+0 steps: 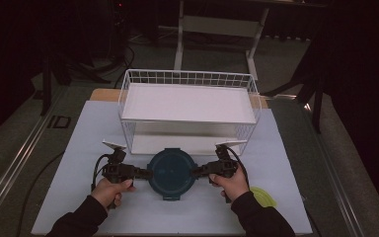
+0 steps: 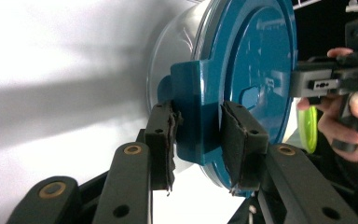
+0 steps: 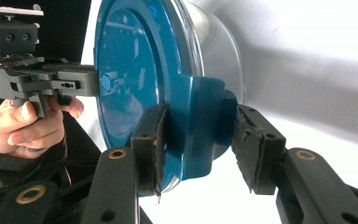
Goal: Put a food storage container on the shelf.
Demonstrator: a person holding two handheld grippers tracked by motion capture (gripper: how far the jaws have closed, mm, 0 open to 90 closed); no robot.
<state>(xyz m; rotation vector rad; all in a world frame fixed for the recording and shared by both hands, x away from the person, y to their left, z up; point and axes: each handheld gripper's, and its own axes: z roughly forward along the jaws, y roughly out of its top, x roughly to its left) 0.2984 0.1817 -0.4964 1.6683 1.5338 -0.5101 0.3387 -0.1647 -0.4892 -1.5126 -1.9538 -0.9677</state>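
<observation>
My left gripper [image 1: 145,173] has its jaws on the container's [image 1: 171,173] left blue latch [image 2: 196,112], both pads touching; container sits mid-table in front of the wire rack [image 1: 187,106]; my right gripper [image 1: 195,172] straddles the right latch [image 3: 200,126], one pad touching, other just off

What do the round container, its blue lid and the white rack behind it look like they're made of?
Container body: likely clear plastic, since the table shows through its wall.
Blue lid: glossy hard plastic with moulded clip flaps; reflections show on it.
Rack: thin white-coated wire, probably metal, in an open grid, with flat matte white shelves.
</observation>
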